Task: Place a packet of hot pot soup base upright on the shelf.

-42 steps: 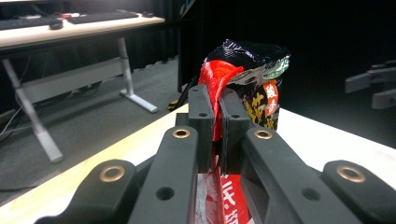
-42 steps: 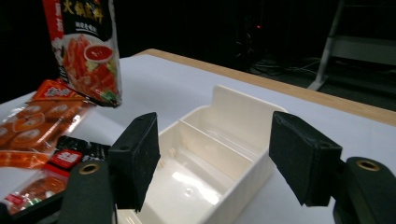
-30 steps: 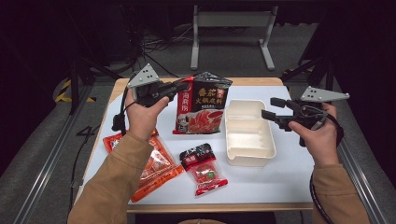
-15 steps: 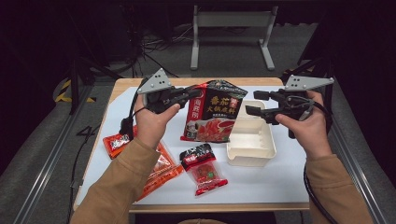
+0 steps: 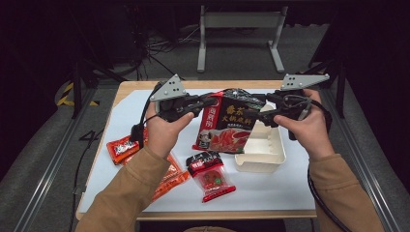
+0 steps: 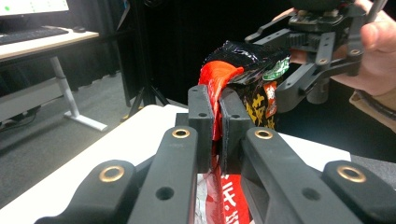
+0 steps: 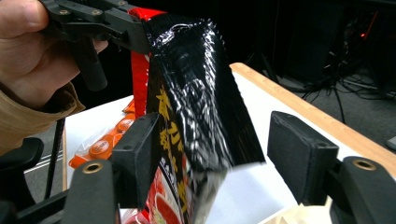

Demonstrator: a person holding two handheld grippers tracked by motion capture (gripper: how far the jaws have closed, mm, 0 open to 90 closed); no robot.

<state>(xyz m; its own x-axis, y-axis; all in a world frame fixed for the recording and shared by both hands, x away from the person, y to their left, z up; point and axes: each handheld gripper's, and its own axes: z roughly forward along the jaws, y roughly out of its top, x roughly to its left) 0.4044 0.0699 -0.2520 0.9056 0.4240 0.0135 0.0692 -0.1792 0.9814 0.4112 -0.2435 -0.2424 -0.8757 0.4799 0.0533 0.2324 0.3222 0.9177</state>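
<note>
A large black-and-red seasoning pouch (image 5: pixel 227 126) hangs upright above the table. My left gripper (image 5: pixel 212 100) is shut on its top left edge; in the left gripper view the jaws (image 6: pixel 217 116) pinch the red seam of the pouch (image 6: pixel 243 58). My right gripper (image 5: pixel 256 106) stands open at the pouch's top right edge. In the right gripper view its pads (image 7: pixel 140 144) sit on either side of the black foil of the pouch (image 7: pixel 196 93), apart from it. Its jaws have just been closing slightly.
A white plastic tray (image 5: pixel 270 155) lies under the right side of the pouch. On the white mat (image 5: pixel 290 188) lie a small red-and-black packet (image 5: pixel 211 175), orange packets (image 5: pixel 170 177) under my left forearm and a small red packet (image 5: pixel 121 149). The table's wooden edge runs along the back.
My left gripper has carried the pouch up and to the right. My right hand has moved left and up from over the tray to the pouch's top right edge.
</note>
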